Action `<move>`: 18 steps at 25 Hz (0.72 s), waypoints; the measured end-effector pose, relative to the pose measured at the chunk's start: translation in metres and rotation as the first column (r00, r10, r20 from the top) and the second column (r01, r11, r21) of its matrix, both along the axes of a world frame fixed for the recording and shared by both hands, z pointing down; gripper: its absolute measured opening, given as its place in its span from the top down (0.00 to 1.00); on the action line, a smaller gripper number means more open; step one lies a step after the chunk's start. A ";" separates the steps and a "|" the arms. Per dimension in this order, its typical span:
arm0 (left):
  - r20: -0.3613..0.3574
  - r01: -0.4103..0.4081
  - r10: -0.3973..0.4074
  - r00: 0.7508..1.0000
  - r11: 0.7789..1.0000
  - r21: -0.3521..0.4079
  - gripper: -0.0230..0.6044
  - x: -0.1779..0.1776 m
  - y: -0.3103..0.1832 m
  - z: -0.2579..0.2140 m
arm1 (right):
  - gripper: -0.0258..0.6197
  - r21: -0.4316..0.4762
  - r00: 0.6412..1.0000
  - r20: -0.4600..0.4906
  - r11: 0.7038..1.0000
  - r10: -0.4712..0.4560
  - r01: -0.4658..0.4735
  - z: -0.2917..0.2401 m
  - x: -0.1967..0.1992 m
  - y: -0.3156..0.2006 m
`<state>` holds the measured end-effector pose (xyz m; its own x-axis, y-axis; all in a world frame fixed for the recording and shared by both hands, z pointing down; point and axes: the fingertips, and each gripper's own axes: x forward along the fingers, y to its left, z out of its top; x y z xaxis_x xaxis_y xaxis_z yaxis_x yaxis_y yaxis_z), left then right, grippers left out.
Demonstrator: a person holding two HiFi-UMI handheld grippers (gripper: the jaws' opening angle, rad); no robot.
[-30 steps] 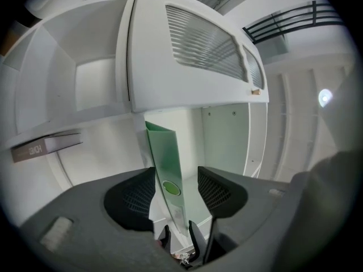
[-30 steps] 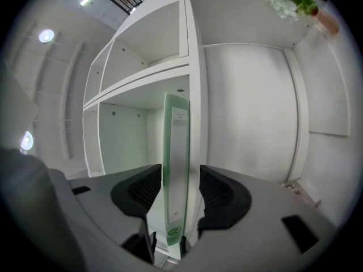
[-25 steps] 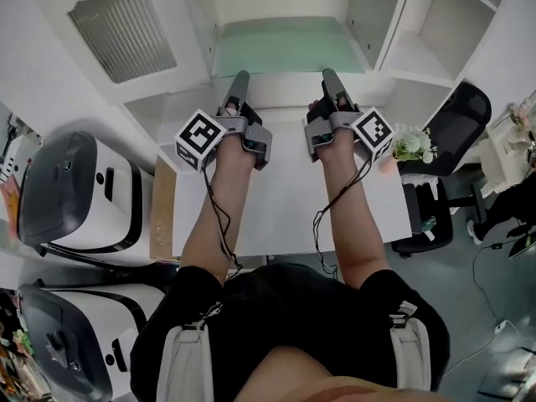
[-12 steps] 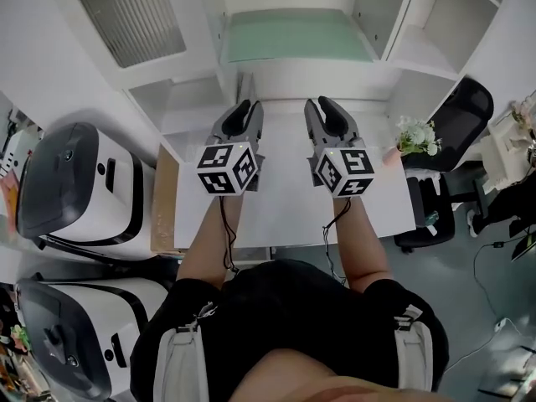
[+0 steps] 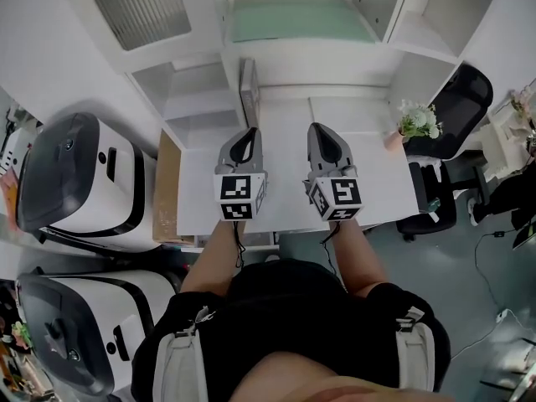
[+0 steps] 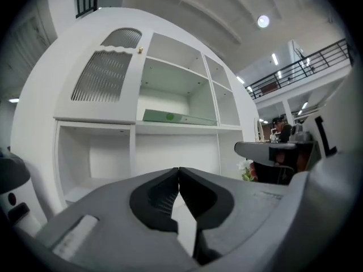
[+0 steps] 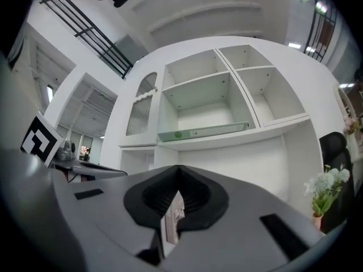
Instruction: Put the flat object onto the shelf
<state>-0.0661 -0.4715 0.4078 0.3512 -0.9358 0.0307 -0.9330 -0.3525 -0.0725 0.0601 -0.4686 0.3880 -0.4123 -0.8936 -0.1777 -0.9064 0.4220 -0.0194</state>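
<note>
The flat green object (image 5: 297, 17) lies on the middle shelf of the white shelf unit (image 5: 276, 57); it shows as a thin green slab (image 6: 178, 117) in the left gripper view and again as that slab (image 7: 204, 130) in the right gripper view. Both grippers hover side by side over the white desk (image 5: 285, 195), well short of the shelf. My left gripper (image 5: 249, 130) and my right gripper (image 5: 316, 126) have just been closing, and their jaws now meet with nothing between them. In their own views the left gripper (image 6: 179, 169) and the right gripper (image 7: 179, 166) point level at the shelf unit.
A thin grey panel (image 5: 248, 86) stands on edge at the back of the desk. A small flower vase (image 5: 414, 122) sits at the desk's right end, with a black chair (image 5: 456, 107) beyond it. Large white machines (image 5: 79, 182) stand at the left.
Both grippers have drawn back from the shelf toward the person and sunk. They rolled from lying on their sides to upright, and their jaws went from open to shut.
</note>
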 end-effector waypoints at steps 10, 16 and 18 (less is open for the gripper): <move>-0.072 -0.055 0.054 0.996 0.998 -0.010 0.94 0.018 0.025 -0.005 | 0.96 -0.015 1.000 0.010 1.000 0.025 -0.025 -0.001 0.009 0.024; -0.028 -0.028 0.028 0.999 1.000 0.007 0.94 0.020 0.031 -0.010 | 0.96 -0.019 1.000 0.025 1.000 0.018 -0.017 -0.001 0.009 0.029; -0.013 -0.030 0.030 0.999 0.999 0.020 0.94 0.024 0.033 -0.013 | 0.96 -0.016 0.999 0.030 1.000 0.017 -0.017 -0.002 0.007 0.030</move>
